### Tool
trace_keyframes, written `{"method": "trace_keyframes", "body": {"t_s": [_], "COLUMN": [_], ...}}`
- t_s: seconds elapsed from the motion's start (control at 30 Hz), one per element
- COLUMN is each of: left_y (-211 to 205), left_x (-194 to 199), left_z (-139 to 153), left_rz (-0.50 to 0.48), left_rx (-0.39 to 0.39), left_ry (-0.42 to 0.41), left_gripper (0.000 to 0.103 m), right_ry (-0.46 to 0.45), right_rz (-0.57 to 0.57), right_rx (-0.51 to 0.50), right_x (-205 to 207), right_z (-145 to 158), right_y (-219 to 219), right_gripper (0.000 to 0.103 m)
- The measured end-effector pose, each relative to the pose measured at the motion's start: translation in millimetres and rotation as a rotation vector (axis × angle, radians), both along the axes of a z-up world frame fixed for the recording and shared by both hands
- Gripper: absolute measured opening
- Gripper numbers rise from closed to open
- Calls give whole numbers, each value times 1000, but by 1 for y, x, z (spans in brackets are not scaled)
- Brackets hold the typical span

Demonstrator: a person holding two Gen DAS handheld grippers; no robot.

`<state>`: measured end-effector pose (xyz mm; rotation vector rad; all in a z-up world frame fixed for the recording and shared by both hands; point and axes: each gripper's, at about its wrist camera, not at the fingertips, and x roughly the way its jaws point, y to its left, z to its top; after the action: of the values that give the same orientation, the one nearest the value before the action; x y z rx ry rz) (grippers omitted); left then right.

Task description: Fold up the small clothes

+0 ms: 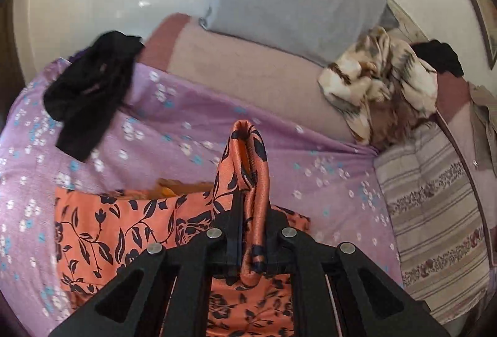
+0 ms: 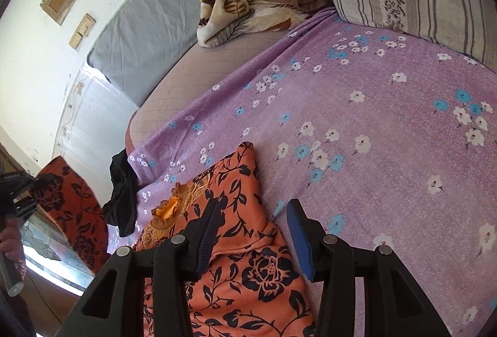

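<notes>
The left gripper [image 1: 250,231] covers the middle of the orange floral garment [image 1: 124,222], whose lower part runs off the left wrist view's bottom edge. Behind that garment, a small orange-brown trim [image 1: 174,186] barely peeks out (its shape cannot be told there). Up and left of the garment, the black garment [image 1: 90,94] is motion-blurred. In the right wrist view, the garment's far end [image 2: 71,206] blurs left of the black garment [image 2: 122,194], beside a hand [image 2: 12,247] cut by the frame edge.
</notes>
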<state>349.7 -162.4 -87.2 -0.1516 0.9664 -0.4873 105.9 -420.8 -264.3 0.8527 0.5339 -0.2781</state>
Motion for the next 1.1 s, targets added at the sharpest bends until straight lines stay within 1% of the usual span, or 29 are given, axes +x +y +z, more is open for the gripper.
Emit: {"method": "trace_keyframes", "body": {"t_s": [0.07,0.1,0.13,0.2,0.23,0.27,0.33,0.4,0.47,0.53,0.57,0.6,0.63,0.67,0.73,0.8,0.87,0.9,0.93,1.0,1.07,1.1], "left_y": [-25,-36,-43,-39,-31,-20,9,43,75,107,121,133,142,149,161,168,171,171,174,185,191,194], "left_x": [-4,-8,-13,-22,-24,-25,-26,-33,-38,-48,-51,-55,-58,-59,-58,-50,-39,-32,-26,-14,-3,-2], "left_z": [-20,-26,-28,-24,-19,-15,-11,-15,-35,-66,-84,-102,-119,-135,-159,-176,-186,-188,-191,-201,-218,-220], "left_rz": [-71,-111,-148,-173,-160,-134,-60,3,89,161,201,237,264,284,330,345,322,317,330,379,386,399], "left_rx": [-30,-37,-44,-50,-47,-38,-11,17,61,82,101,137,182,228,294,323,348,367,385,391,409,405], "left_ry": [80,101,102,51,15,-19,-84,-124,-129,-110,-96,-85,-71,-59,-52,-34,-15,-20,-22,7,55,45], "left_gripper": [11,11,12,19,31,46,53,53,55,55,55,55,55,55,55,55,55,55,55,56,65,67], "right_ry": [20,27,33,30,27,27,36,39,37,39,39,37,37,36,39,63,110,125,138,166,212,252], "right_rz": [-9,-14,-18,-17,-15,-10,7,28,50,74,91,111,128,141,172,233,279,300,315,332,336,335], "right_rx": [18,24,31,54,62,58,32,3,-29,-65,-74,-81,-91,-104,-122,-106,-104,-108,-111,-116,-131,-133], "right_x": [0,1,1,0,1,2,6,8,10,14,17,22,28,35,54,77,98,106,112,122,131,135], "right_z": [-4,-6,-7,-9,-9,-8,-6,-5,-2,0,0,0,0,0,-4,-13,-23,-27,-31,-39,-48,-55], "right_y": [-7,-10,-12,-15,-14,-12,-5,4,11,18,22,25,28,31,40,51,64,70,75,82,85,85], "right_gripper": [48,48,48,53,58,59,59,59,59,58,55,52,44,40,40,39,39,39,39,39,39,40]}}
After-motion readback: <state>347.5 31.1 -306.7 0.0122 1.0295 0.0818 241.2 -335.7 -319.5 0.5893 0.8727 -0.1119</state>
